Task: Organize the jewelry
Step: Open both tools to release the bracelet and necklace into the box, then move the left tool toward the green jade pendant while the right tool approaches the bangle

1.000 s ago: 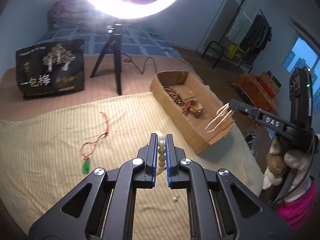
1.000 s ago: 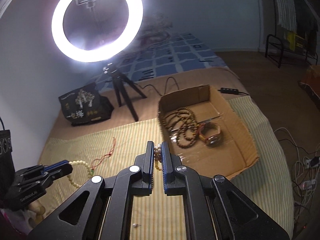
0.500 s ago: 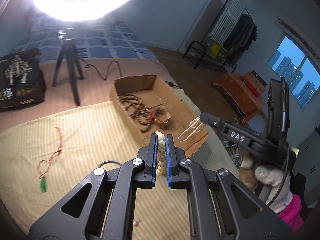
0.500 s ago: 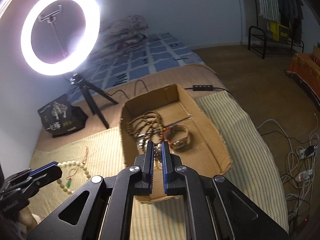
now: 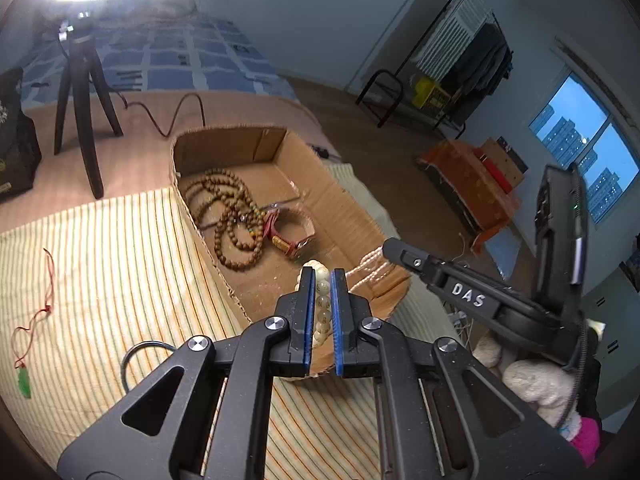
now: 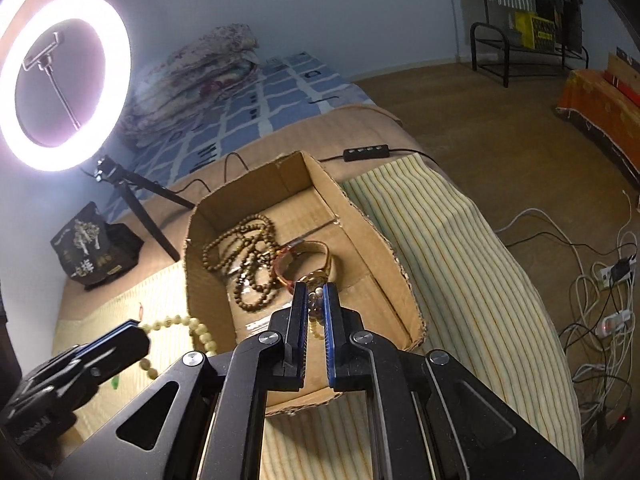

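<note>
An open cardboard box [image 5: 352, 216] [image 6: 372, 236] stands on the striped cloth and holds brown bead strings [image 5: 232, 216] [image 6: 244, 248] and a red-and-gold bangle [image 5: 292, 236] [image 6: 308, 256]. My left gripper [image 5: 321, 280] is shut on a pale green bead bracelet [image 5: 322, 304] over the box's near end; the bracelet also hangs at the left of the right wrist view [image 6: 192, 328]. My right gripper [image 6: 316, 294] is shut on a pale pink bead strand [image 5: 370, 266] over the box's near right side. A red cord with a green pendant [image 5: 28, 344] lies on the cloth at left.
A ring light on a black tripod [image 6: 136, 196] [image 5: 84, 92] stands behind the box. A black printed bag [image 6: 94, 248] sits at the back left. A thin black cable loop [image 5: 136, 360] lies on the cloth. Power strips and cables [image 6: 604, 300] lie on the floor at right.
Both grippers have moved toward the box with their bead pieces. They now hang over its near end; earlier they were above the cloth and beside the box.
</note>
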